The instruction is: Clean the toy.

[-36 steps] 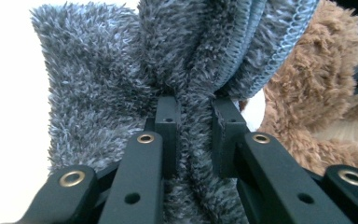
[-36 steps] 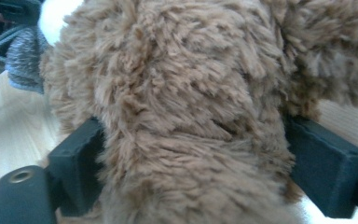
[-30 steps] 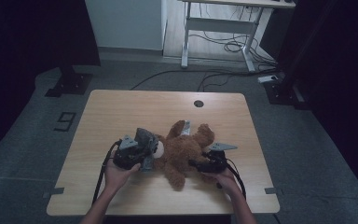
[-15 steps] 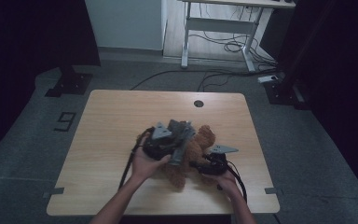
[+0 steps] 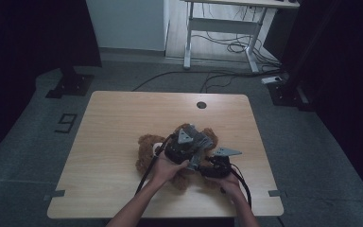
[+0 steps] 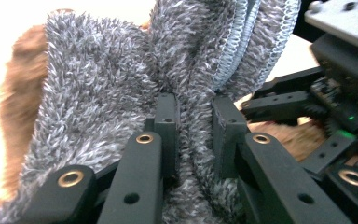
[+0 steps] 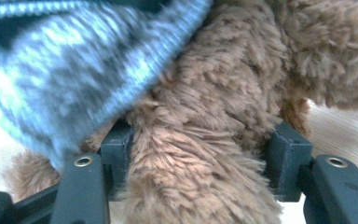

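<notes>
One second has carried the left tool [image 5: 192, 152] from the bear's head end across to its middle, jaws pinched on a fold of the grey fleecy garment [image 6: 121, 79], so the person looks to be working that piece over the toy. The right tool [image 5: 216, 165] stays put, jaws spread around a brown furry limb [image 7: 205, 140]. Count: one teddy bear [image 5: 146, 150] lying on the desk [image 5: 113, 123], one garment, two tools.
</notes>
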### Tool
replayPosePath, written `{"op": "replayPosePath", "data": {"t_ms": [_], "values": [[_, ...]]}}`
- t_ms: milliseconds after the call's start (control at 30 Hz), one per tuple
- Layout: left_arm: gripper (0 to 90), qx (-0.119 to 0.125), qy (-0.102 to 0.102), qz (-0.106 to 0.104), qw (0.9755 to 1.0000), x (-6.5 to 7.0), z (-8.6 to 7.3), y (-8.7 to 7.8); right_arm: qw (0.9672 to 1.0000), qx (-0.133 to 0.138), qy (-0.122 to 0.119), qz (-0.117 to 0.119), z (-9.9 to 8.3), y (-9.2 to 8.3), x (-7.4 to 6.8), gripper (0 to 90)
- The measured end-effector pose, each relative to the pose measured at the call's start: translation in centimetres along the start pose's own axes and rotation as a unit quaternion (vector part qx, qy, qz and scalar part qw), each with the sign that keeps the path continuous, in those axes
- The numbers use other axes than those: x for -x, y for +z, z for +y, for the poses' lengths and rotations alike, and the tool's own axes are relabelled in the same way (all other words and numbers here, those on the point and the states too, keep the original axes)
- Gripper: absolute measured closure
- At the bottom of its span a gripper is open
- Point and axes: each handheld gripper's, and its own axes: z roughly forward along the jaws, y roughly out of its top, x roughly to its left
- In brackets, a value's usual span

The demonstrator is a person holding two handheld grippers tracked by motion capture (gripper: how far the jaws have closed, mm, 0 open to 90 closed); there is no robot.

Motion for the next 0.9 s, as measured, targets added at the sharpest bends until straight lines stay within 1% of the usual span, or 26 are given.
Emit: {"op": "replayPosePath", "data": {"t_ms": [33,67,100,133,233,300,333,367,400,467,567,600,633,700,733,767,800,833,867,900], "values": [[74.8,0.002,-0.005,0.003,1.0000,-0.3,-0.2,-0.2,1.0000,0.001,0.005,0.001,0.0,0.0,0.1,38.3],[74.8,0.004,-0.007,0.008,0.9999,-0.7,-0.5,-0.5,1.0000,0.001,0.005,0.001,0.0,0.0,0.1,38.3],[74.8,0.007,-0.013,0.017,0.9998,-1.5,-1.2,-0.9,1.0000,0.003,0.008,0.002,-0.1,0.0,0.1,38.1],[74.8,0.007,-0.013,0.017,0.9998,-1.5,-1.2,-0.9,1.0000,0.003,0.008,0.002,-0.1,0.0,0.1,38.1],[74.9,0.009,-0.032,0.026,0.9991,-3.0,-2.3,-1.6,0.9999,0.004,0.010,0.004,-0.1,0.0,0.2,38.1],[75.0,0.011,-0.042,0.023,0.9988,-3.8,-2.8,-2.1,0.9999,0.004,0.011,0.005,-0.1,0.0,0.2,37.8],[75.0,0.013,-0.044,0.022,0.9987,-3.8,-3.0,-2.5,0.9999,0.005,0.007,0.006,-0.1,0.0,0.1,37.6],[75.0,0.013,-0.044,0.022,0.9987,-3.8,-3.0,-2.5,0.9999,0.005,0.007,0.006,-0.1,0.0,0.1,37.6],[74.9,0.011,-0.037,0.025,0.9989,-3.5,-3.1,-2.7,1.0000,0.002,0.005,0.006,-0.1,0.0,0.0,37.4],[74.9,0.011,-0.034,0.027,0.9990,-3.3,-3.0,-2.8,1.0000,0.002,0.005,0.007,-0.1,0.0,0.0,37.2],[74.8,0.014,-0.036,0.025,0.9989,-3.0,-2.8,-2.8,1.0000,0.001,0.005,0.007,-0.2,0.0,0.0,37.5],[74.8,0.019,-0.036,0.019,0.9990,-2.6,-2.4,-2.8,0.9999,0.002,0.009,0.007,-0.1,0.0,0.1,37.8],[74.9,0.019,-0.036,0.019,0.9990,-2.6,-2.4,-2.8,0.9999,0.002,0.009,0.007,-0.1,0.0,0.1,37.8],[74.9,0.025,-0.026,0.009,0.9993,-1.7,-1.6,-2.7,0.9998,0.004,0.014,0.009,-0.1,0.0,0.2,37.9],[74.9,0.025,-0.018,0.003,0.9995,-1.0,-1.2,-2.6,0.9998,0.005,0.016,0.010,-0.1,0.1,0.2,37.9],[74.8,0.024,-0.001,-0.011,0.9996,0.4,-0.4,-2.1,0.9998,0.006,0.019,0.009,-0.1,0.1,0.2,37.9],[74.8,0.024,-0.001,-0.011,0.9996,0.4,-0.4,-2.1,0.9998,0.005,0.018,0.008,-0.1,0.1,0.2,37.9],[74.8,0.017,0.017,-0.015,0.9996,1.7,0.1,-1.3,0.9998,0.004,0.016,0.008,-0.1,0.0,0.2,37.9],[74.7,0.017,0.017,-0.015,0.9996,1.7,0.1,-1.3,0.9998,0.004,0.016,0.008,-0.1,0.0,0.2,37.9],[74.7,0.009,0.028,-0.011,0.9995,2.2,0.1,-0.8,0.9998,0.004,0.017,0.008,-0.1,0.0,0.1,37.9]]}}
